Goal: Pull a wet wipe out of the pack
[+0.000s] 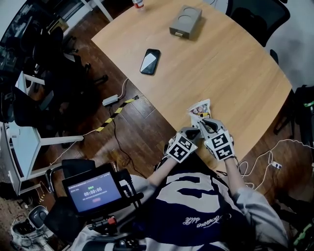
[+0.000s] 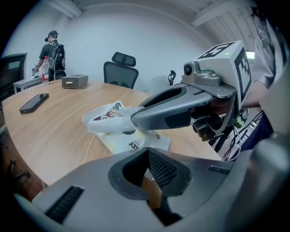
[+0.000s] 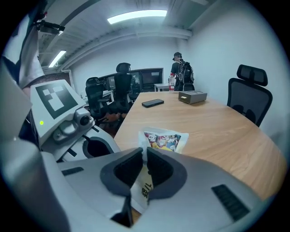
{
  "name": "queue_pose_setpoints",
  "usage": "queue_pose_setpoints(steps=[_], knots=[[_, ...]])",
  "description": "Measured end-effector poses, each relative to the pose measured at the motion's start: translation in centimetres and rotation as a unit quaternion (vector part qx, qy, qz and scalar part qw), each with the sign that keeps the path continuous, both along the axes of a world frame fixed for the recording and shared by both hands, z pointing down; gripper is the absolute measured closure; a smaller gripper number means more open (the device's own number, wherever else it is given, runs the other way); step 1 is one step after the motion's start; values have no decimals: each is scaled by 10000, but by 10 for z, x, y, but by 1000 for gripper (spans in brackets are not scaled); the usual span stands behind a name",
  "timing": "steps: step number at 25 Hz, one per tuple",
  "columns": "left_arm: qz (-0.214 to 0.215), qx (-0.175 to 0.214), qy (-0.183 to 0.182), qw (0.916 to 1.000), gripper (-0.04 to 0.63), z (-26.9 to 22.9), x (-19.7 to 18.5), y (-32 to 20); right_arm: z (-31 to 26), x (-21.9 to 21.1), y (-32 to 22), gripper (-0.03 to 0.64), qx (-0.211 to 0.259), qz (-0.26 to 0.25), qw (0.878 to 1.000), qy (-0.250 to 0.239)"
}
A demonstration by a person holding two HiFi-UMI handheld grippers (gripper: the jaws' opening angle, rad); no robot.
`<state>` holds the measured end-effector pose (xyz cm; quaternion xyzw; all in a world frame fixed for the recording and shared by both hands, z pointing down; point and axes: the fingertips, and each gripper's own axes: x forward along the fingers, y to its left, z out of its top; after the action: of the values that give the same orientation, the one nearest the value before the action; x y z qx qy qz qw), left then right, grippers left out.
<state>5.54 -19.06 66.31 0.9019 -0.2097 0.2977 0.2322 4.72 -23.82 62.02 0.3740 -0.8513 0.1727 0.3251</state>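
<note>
The wet wipe pack [image 1: 200,109] is white with a colourful cartoon print and lies flat near the front edge of the wooden table [image 1: 216,63]. Both grippers meet at its near end. My right gripper [image 3: 144,170] is shut on a white printed part of the pack [image 3: 164,140]; I cannot tell whether that part is flap or film. In the left gripper view its long grey fingers [image 2: 181,106] reach across the pack [image 2: 131,140]. My left gripper [image 2: 147,170] sits at the pack's near corner, jaws nearly together, with a white sliver of the pack between the pads.
A black phone [image 1: 150,61] and a grey box [image 1: 185,21] lie farther back on the table. A black office chair [image 1: 257,14] stands at the far side. Cables trail on the wooden floor [image 1: 117,105]. A person with a backpack [image 2: 52,50] stands far off.
</note>
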Motion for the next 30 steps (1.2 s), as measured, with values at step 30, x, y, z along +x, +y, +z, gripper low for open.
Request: queue_pose_setpoints(steps=[30], knots=[[-6, -112, -126, 9999, 592, 3, -4, -4, -61, 9, -7, 598, 599, 459, 9946, -717]])
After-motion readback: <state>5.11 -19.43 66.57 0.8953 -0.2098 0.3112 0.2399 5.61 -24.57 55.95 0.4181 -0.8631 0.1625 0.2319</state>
